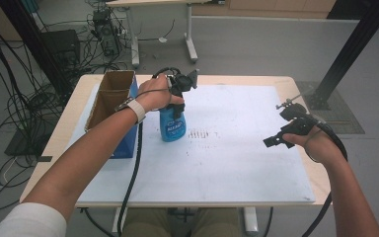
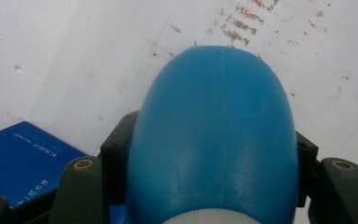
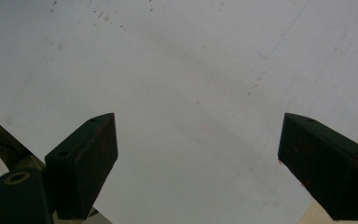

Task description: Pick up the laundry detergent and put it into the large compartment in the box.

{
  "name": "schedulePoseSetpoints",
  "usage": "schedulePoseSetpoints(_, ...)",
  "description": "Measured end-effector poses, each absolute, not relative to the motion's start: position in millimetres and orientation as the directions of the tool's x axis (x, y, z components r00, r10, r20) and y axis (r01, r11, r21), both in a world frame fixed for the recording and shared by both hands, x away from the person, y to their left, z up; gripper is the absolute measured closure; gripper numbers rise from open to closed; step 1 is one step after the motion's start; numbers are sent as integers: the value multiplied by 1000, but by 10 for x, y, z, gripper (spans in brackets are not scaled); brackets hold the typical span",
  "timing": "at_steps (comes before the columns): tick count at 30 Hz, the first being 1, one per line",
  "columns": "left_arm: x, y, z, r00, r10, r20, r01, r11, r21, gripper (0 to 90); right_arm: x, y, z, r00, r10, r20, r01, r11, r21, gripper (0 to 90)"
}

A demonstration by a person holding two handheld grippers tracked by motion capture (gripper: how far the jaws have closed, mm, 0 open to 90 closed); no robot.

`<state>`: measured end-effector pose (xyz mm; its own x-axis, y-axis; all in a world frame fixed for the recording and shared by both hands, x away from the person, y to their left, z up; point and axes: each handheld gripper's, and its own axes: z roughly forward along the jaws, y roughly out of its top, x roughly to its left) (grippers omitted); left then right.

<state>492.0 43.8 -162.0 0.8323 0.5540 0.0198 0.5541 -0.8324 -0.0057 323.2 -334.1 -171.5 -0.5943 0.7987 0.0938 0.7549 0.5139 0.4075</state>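
Note:
A blue spray bottle stands upright on the white board, just right of the box. My left gripper comes down on it from above and is shut on its upper part. In the left gripper view the bottle's rounded blue body sits between the black fingers, which press on both of its sides. My right gripper hovers over the board's right side, open. In the right gripper view its two black jaws stand wide apart around the gripper's middle, with bare white board between them.
An open cardboard box with blue sides stands at the board's left edge, close to the bottle; its blue side shows beside the left jaw. Dark scuff marks lie right of the bottle. Cables and table legs crowd the floor behind.

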Motion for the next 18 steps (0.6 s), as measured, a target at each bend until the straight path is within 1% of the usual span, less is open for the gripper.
schedulePoseSetpoints(18, 4929, 429, -1619, 831, 555, 19, 556, -831, -13, 379, 3243, -3324, -1704, -601, 794, 91, 749, 521, 410, 119)
